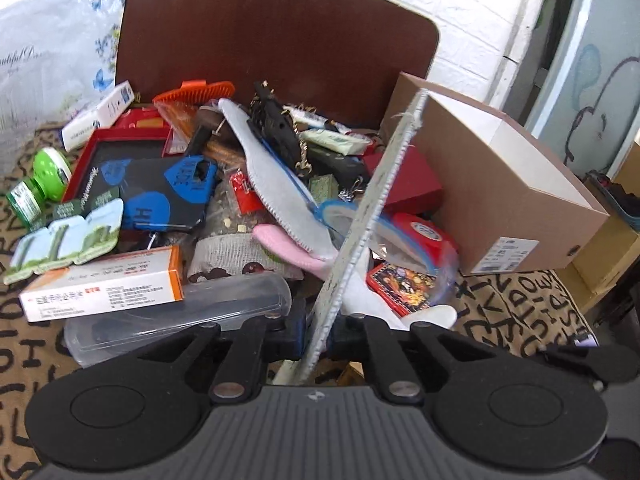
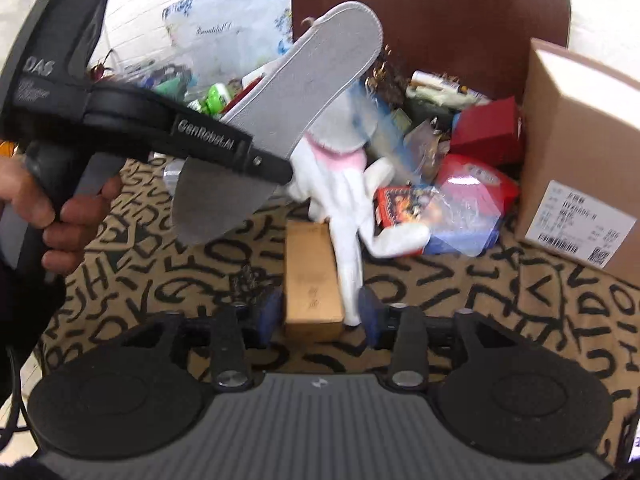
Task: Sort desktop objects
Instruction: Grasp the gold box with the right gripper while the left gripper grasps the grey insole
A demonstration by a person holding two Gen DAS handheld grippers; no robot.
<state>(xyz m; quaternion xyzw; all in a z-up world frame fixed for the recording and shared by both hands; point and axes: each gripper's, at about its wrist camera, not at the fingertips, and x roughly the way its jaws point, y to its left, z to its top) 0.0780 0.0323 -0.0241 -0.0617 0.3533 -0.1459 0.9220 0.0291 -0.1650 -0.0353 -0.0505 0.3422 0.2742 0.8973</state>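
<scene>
1. Right gripper (image 2: 318, 316) is wide open, low over the lettered tablecloth (image 2: 168, 280), fingers either side of a small tan box (image 2: 312, 280) and a white toy leg (image 2: 350, 272).
2. Left gripper (image 1: 320, 332) is clamped on the grey slipper (image 1: 372, 216), which sits edge-on and tilted up above the pile.
3. The cardboard box (image 1: 508, 192) walls off the pile's right side; bare cloth in front.
4. A brown chair back (image 1: 280, 40) closes off the far side.

Black gripper (image 2: 286, 172) (marked "GenRobot.AI"), blue-padded jaws.
</scene>
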